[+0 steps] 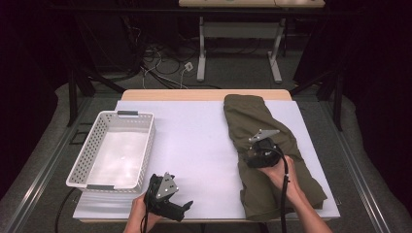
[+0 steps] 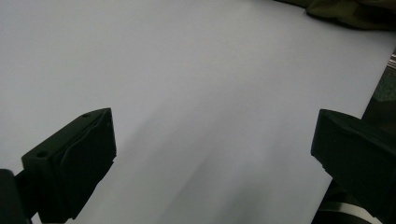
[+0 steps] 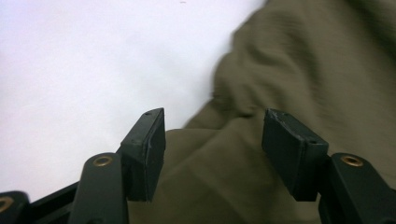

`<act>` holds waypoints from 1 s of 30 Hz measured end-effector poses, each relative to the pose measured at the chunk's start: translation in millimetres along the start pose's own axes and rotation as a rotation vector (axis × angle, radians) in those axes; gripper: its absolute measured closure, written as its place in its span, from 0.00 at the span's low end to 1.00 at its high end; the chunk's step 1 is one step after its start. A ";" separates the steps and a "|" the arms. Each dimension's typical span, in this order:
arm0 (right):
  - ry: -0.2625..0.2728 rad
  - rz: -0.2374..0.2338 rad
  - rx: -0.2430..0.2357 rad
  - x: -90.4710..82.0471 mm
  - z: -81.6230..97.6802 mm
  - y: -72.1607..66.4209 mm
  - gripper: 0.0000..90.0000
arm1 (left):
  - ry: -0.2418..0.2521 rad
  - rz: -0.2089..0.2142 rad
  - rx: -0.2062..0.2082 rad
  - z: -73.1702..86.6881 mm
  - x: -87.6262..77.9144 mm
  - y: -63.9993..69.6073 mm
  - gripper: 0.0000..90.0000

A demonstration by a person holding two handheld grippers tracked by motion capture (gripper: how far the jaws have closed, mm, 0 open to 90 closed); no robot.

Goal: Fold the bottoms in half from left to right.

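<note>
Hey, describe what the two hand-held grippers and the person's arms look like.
Both are black. The left hand-held gripper and the right hand-held gripper each carry a grey three-cornered plate on top and trail a black cable. The jaws end in blocky black pads with brass-coloured rivets behind them. The forearms are bare, no sleeves showing.

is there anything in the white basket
No, the basket at the table's left holds nothing; the olive garment lies on the right side.

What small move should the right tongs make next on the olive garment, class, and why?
Probably lower the right tongs onto the olive garment and close on its near edge. Their jaws stand apart with nothing pinched, cloth lying just beyond them. The garment is loosely folded, and the white basket sits apart at the left, so a fresh grip seems needed first.
</note>
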State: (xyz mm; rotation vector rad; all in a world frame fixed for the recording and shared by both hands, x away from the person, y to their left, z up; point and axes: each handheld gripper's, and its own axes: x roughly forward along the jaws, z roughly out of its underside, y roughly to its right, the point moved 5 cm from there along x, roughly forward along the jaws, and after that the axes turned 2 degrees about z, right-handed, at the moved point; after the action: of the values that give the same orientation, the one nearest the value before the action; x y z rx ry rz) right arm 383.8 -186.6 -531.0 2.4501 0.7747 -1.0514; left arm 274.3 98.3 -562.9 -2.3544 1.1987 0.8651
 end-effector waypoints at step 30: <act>0.023 -0.214 0.005 -1.2 24.5 -49.3 1.00 | 0.006 -0.003 -0.004 0.2 -1.5 0.3 0.00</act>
State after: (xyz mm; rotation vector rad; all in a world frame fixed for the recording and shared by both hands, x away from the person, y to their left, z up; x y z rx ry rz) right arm 339.6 -161.1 -551.6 2.4277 1.0614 -1.1019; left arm 273.3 99.2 -562.0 -2.3626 1.1969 0.8612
